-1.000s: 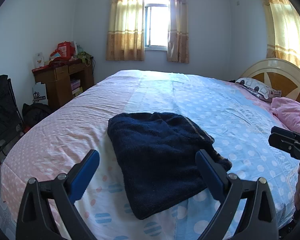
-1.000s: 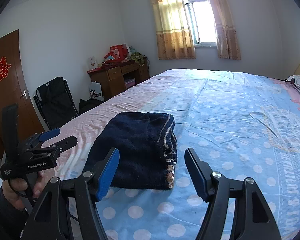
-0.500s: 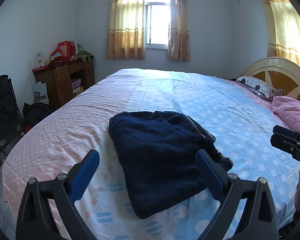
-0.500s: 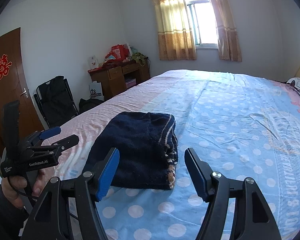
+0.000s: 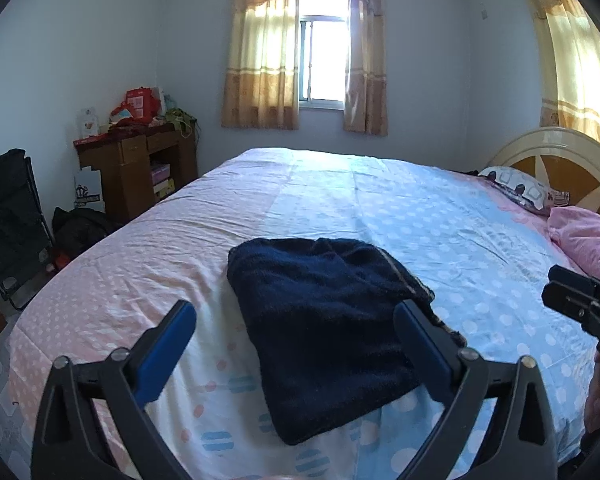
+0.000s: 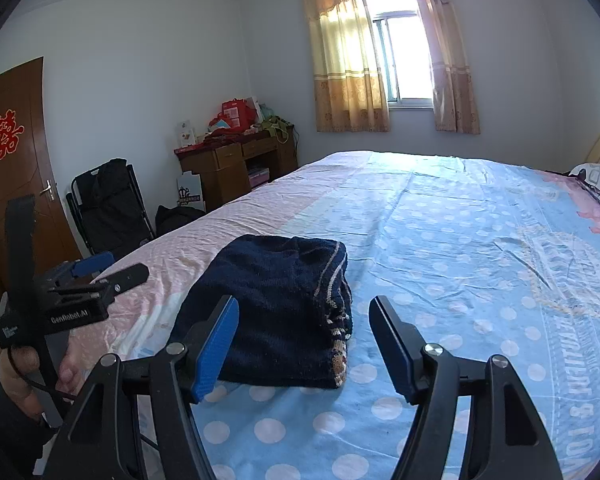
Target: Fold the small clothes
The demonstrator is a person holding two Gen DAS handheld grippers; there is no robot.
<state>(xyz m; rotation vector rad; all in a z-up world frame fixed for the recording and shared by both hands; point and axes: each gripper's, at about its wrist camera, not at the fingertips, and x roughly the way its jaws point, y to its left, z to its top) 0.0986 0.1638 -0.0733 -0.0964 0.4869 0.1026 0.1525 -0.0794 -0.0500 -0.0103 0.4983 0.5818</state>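
A dark navy knitted garment [image 5: 324,320] lies folded into a rectangle on the bed, near its front edge; it also shows in the right wrist view [image 6: 284,308], with a tan striped trim along its right side. My left gripper [image 5: 296,332] is open and empty, held above and just short of the garment. My right gripper [image 6: 304,340] is open and empty, held just short of the garment's near right corner. Each gripper shows in the other's view: the right gripper [image 5: 580,304] at the far right, the left gripper [image 6: 88,280] at the far left, held by a hand.
The bed sheet [image 5: 420,216] is pink and blue with polka dots. Pillows [image 5: 516,190] and a pink blanket [image 5: 584,240] lie by the headboard at right. A wooden desk [image 5: 140,168] and a black folding chair [image 5: 8,220] stand left of the bed. A door [image 6: 16,184] is at far left.
Both grippers have drifted very slightly; the view of the garment has barely shifted. The garment has not moved and both grippers stay open.
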